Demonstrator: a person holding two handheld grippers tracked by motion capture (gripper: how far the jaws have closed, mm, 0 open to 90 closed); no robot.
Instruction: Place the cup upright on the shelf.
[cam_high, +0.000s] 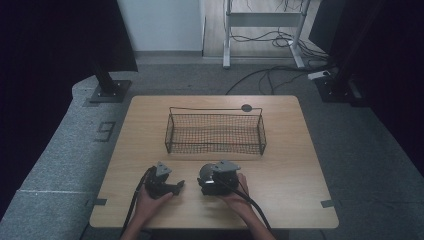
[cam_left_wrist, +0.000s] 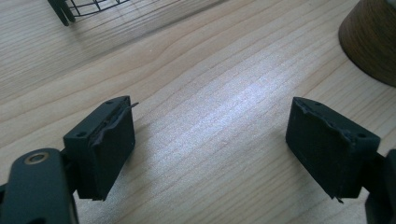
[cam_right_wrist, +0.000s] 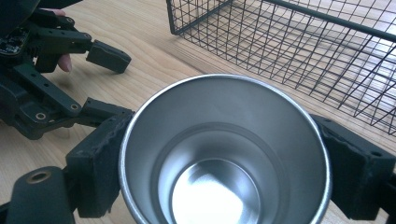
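Note:
A cup stands upright on the wooden table (cam_high: 285, 165), near its front edge. Its inside is shiny bare metal (cam_right_wrist: 224, 154) and its outside is brown and wood-grained (cam_left_wrist: 369, 37). My right gripper (cam_right_wrist: 224, 177) is shut on the cup (cam_high: 204, 173), one black jaw pressed on each side of the rim. My left gripper (cam_left_wrist: 210, 149) hovers open just left of it, nothing between its jaws; it also appears as the left gripper (cam_right_wrist: 70, 70) beside the cup. A black wire basket (cam_high: 215, 132) sits behind both grippers, with nothing in it.
A small black disc (cam_high: 246, 107) lies on the table behind the basket. Beyond the table, stand feet (cam_high: 107, 90) and loose cables (cam_high: 270, 75) lie on the grey floor. The basket's near wall (cam_right_wrist: 289, 51) is close behind the cup.

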